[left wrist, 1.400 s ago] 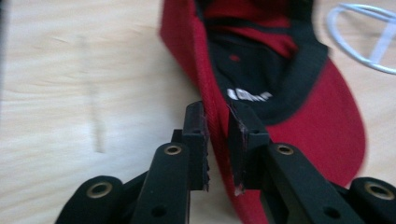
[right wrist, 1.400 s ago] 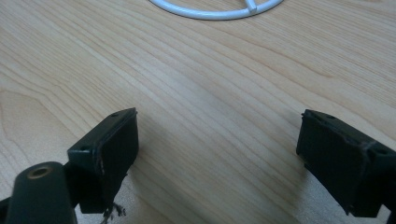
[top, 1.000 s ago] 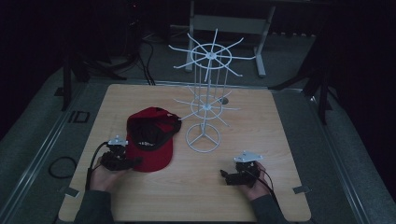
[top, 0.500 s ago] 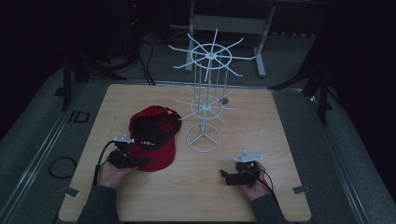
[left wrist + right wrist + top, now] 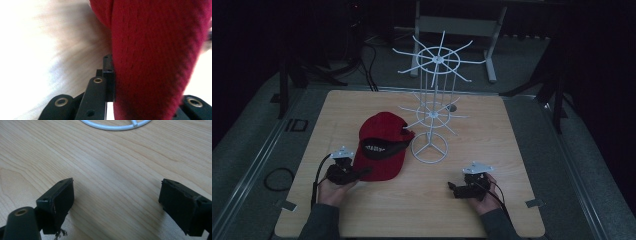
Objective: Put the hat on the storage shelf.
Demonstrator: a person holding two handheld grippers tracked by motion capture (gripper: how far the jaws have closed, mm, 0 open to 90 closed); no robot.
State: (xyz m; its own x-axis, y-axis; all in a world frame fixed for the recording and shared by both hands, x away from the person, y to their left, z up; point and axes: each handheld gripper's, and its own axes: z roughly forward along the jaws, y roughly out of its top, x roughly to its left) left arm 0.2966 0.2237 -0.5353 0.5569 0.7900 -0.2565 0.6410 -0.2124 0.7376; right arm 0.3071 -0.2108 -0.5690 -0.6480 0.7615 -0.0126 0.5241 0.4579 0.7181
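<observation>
While the red cap (image 5: 382, 145) lies on the wooden table (image 5: 492, 130), left of centre and just beside the round base of the white wire rack (image 5: 432, 107), its near brim edge is gripped by the left gripper (image 5: 362, 172). A second earlier that gripper was seen at the cap's left side with its jaws apart; since then it has been brought in against the brim, and its jaws have just been closing, so that the red fabric is now pinched between them. From the left gripper view, the cap (image 5: 155, 57) is seen pressed against the inner face of one black jaw, and the other jaw is hidden behind the cloth. Compared with the earlier frames, the cap's place on the table is hardly changed, with its crown towards the rack and its brim towards the person. The right gripper (image 5: 453, 189) is held low over the bare wood at the near right, well apart from the cap, in the same spot as before. Its jaws (image 5: 117, 205) are kept wide, with nothing between them, and the rack's base ring (image 5: 115, 125) is seen beyond.
</observation>
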